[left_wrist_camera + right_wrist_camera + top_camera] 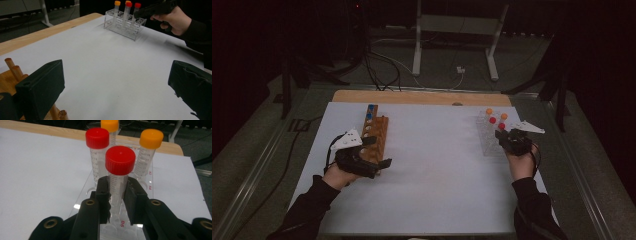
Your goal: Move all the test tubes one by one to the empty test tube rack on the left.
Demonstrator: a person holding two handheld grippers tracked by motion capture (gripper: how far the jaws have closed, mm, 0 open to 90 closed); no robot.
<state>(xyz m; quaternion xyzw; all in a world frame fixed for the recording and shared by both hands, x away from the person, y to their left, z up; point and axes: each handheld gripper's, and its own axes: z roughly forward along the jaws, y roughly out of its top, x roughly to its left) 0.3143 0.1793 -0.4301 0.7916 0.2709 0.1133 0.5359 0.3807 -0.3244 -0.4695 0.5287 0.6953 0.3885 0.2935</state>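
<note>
Red-capped tube (119,173) is pinched in your right gripper (117,195), at 6 o'clock of the clear rack (150,192); left gripper (112,82) is spread wide.

Two forearms in dark sleeves reaching in from the near edge of the table (427,200), one gripper in each hand. Left gripper (374,152) low over the table's left side, jaws spread wide apart, nothing between them. Right gripper (502,134) over the table's right side, jaws closed on the red-capped tube (119,170) just below its cap.
</note>
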